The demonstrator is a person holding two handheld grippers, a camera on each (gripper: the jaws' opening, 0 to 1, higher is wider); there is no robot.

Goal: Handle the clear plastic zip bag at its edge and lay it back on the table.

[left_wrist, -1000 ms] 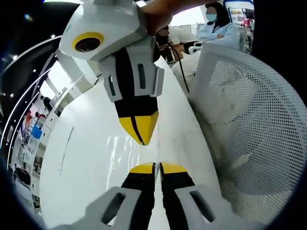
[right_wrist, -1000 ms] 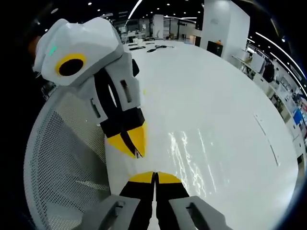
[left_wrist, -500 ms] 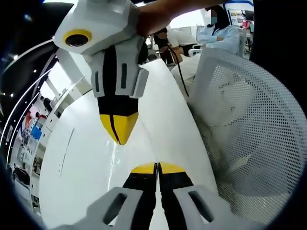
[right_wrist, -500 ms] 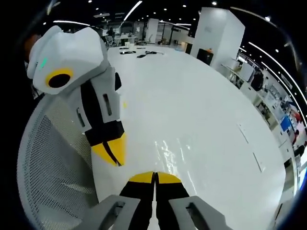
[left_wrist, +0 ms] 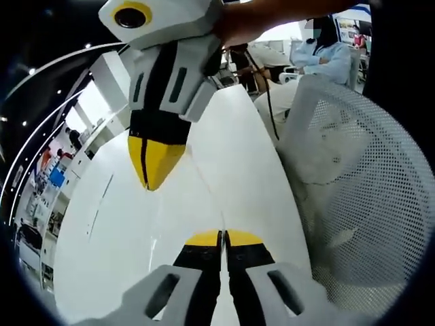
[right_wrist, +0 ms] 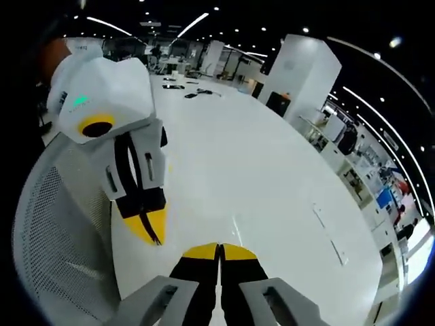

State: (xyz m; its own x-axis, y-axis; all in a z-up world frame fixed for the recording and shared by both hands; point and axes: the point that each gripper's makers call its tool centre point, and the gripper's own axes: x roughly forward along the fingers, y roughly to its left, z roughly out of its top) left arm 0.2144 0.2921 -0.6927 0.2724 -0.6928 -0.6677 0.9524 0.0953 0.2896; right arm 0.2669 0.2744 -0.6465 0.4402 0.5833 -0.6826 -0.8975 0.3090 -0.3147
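My left gripper [left_wrist: 221, 236] is shut, its yellow tips pressed together low over the white table [left_wrist: 102, 224]. The right gripper [left_wrist: 151, 163] hangs above and left of it, tips down and shut, with a hand [left_wrist: 251, 17] on it. In the right gripper view my right gripper [right_wrist: 219, 248] is shut, and the left gripper [right_wrist: 151, 227] stands to its left, also shut, tips near the table's [right_wrist: 258, 156] edge. The clear zip bag is too transparent to make out; I cannot tell whether either pair of jaws pinches its edge.
A white mesh chair [left_wrist: 353, 176] stands against the table's edge, also seen as the mesh chair [right_wrist: 54, 224] on the left. A seated person [left_wrist: 323, 51] is beyond it. Small dark items [right_wrist: 197, 92] lie at the table's far end.
Both cameras have risen and tilted, taking in more of the room. The two grippers have drawn apart, the right one going up and to the left. The glints on the table no longer show.
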